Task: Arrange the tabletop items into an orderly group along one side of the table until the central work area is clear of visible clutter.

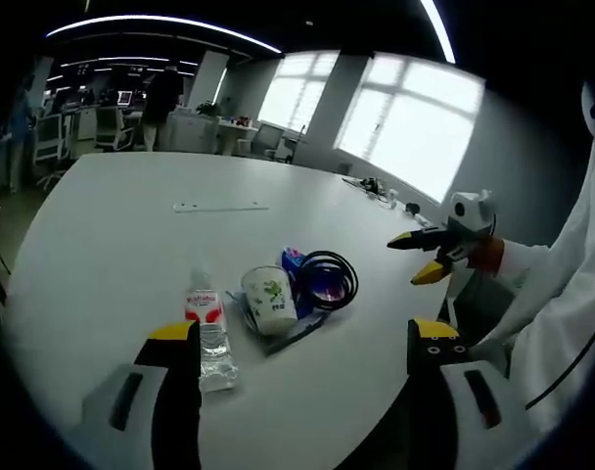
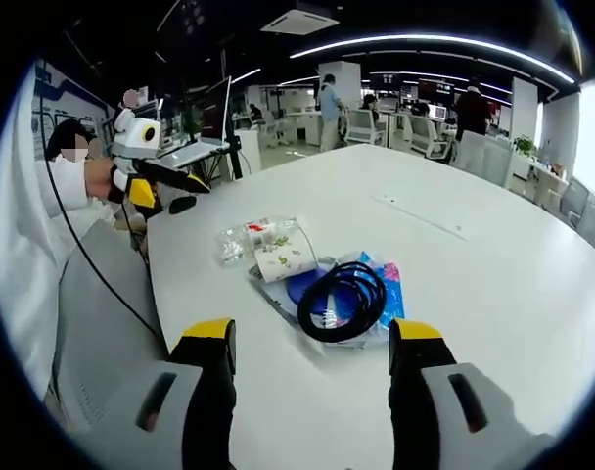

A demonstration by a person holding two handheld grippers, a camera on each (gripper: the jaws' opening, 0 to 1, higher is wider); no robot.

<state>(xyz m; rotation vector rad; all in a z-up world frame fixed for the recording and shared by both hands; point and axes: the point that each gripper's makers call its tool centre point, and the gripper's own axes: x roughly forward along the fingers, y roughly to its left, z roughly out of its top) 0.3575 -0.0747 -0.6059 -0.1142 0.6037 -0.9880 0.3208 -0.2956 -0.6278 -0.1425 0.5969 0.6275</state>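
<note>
On the white table [image 1: 112,245] lies a small cluster. It holds a clear water bottle [image 1: 207,333] with a red label, a paper cup [image 1: 269,299] on its side, a coiled black cable [image 1: 327,277] and a blue packet [image 1: 296,260]. My left gripper [image 1: 302,338] hovers open just short of the cluster. My right gripper [image 1: 415,259] hangs open off the table's right edge. In the right gripper view the bottle [image 2: 234,240], cup [image 2: 283,257], cable [image 2: 344,299] and packet [image 2: 388,282] lie ahead of my open right gripper [image 2: 314,338]. The left gripper [image 2: 188,194] is beyond the edge.
A thin white strip [image 1: 219,207] lies further out on the table. Small items [image 1: 376,188] sit near the far edge by the windows. A person's white sleeve [image 1: 562,294] borders the right side. Desks, chairs and people stand behind.
</note>
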